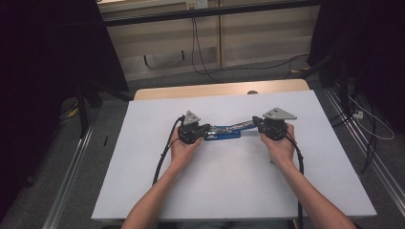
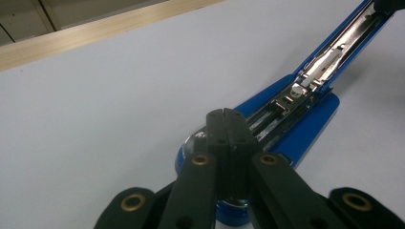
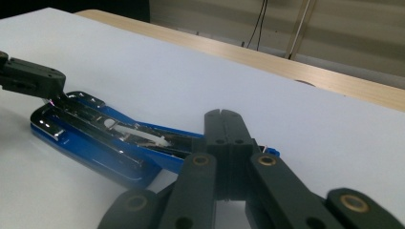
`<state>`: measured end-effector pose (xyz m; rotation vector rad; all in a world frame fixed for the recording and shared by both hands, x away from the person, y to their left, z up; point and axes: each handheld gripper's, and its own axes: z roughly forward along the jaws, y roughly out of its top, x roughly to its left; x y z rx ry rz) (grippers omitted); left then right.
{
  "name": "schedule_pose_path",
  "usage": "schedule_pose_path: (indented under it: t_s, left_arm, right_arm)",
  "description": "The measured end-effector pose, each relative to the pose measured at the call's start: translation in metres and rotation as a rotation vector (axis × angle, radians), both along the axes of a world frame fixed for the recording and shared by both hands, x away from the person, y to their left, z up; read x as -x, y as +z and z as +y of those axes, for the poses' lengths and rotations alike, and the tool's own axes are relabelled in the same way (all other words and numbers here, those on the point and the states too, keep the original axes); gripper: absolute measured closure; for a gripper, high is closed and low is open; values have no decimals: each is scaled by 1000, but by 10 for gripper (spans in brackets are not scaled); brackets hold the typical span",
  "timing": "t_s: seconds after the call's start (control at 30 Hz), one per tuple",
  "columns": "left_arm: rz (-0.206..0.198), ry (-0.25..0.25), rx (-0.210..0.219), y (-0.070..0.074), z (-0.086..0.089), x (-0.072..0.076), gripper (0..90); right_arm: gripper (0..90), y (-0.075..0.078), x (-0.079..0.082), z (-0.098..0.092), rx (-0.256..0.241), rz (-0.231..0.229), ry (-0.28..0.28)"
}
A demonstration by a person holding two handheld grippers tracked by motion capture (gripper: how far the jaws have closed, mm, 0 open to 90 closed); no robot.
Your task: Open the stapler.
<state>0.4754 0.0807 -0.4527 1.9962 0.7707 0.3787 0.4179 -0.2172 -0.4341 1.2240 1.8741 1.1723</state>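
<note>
A blue stapler [image 1: 224,135] lies opened out on the white table [image 1: 229,191]. Its base [image 2: 310,129] rests flat and its top arm [image 2: 344,43] rises to the right, showing the metal staple channel [image 3: 90,124]. My left gripper [image 1: 206,130] [image 2: 227,113] is shut, its tips down on the stapler's hinge end, seen also in the right gripper view [image 3: 59,85]. My right gripper [image 1: 258,123] [image 3: 224,114] is shut on the far tip of the raised top arm [image 3: 167,138]. What lies between the right jaws is hidden.
The white sheet covers a wooden table whose bare edge [image 1: 219,89] runs along the far side. Cables [image 1: 198,52] trail over the floor behind. Metal rails [image 1: 71,176] flank the table. The gripper cables [image 1: 162,157] hang along my forearms.
</note>
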Motion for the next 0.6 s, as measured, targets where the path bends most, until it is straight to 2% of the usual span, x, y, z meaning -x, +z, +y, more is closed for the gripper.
schedule_pose_path:
  t_s: [0.17, 0.2, 0.6]
  left_arm:
    - [-8, 11, -10, 0, -2, 2, 900]
    - [-7, 11, -11, 1, -2, 2, 900]
    - [-10, 1, -14, 1, -1, 0, 900]
  right_arm:
    - [900, -7, -2, -3, 1, 22, -8]
    - [900, -11, -2, -3, 2, 38, -8]
    - [900, -13, -3, -5, -6, 38, -4]
